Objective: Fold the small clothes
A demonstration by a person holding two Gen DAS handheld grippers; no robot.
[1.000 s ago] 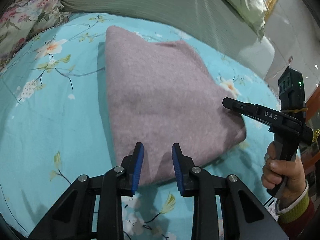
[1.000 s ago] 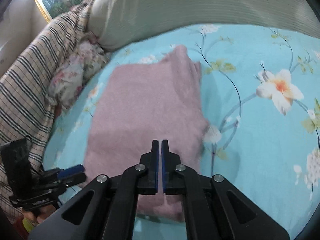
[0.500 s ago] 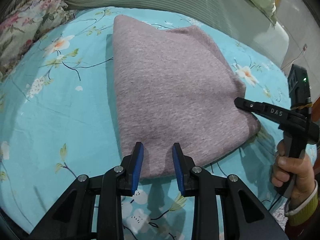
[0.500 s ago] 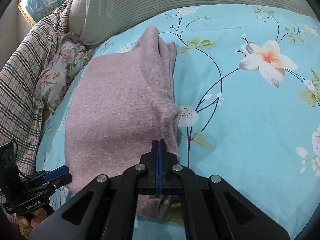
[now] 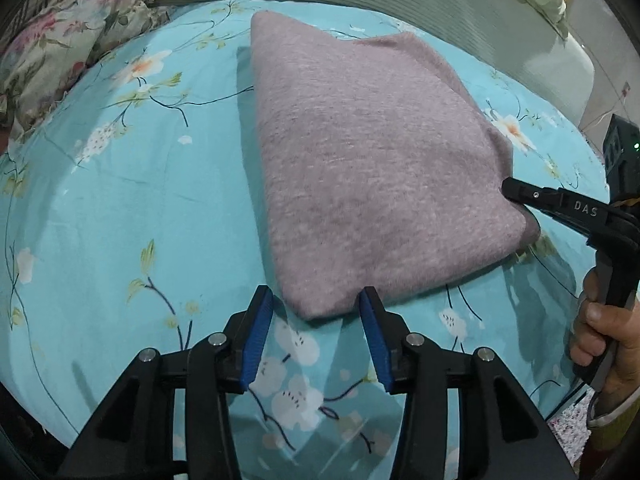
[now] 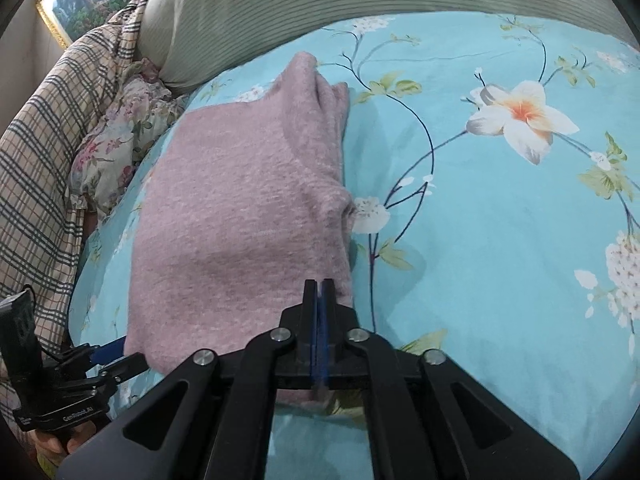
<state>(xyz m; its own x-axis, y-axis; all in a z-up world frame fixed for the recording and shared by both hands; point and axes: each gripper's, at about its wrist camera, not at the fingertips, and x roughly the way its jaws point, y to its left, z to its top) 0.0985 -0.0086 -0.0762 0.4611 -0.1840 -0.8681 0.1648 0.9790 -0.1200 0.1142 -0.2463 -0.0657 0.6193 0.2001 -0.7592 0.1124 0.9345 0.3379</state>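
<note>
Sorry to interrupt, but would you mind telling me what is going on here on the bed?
A person with a gripper in each hand is folding a pink sweater on a floral bedsheet. The sweater lies folded into a compact shape. The left gripper has its jaws open at the sweater's near corner, gripping nothing. The right gripper has its jaws shut at another edge; whether they pinch fabric is unclear.

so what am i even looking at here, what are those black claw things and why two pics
There is no robot: a person holds a two-finger gripper in each hand, each with a fisheye camera looking along its fingers, hence two pictures. In the left wrist view, the left gripper stands open at the near corner of a folded pink knit garment that lies on a blue floral bedsheet. The right gripper is shut at the garment's right edge; whether it pinches cloth is unclear. Pillows lie behind.
</note>
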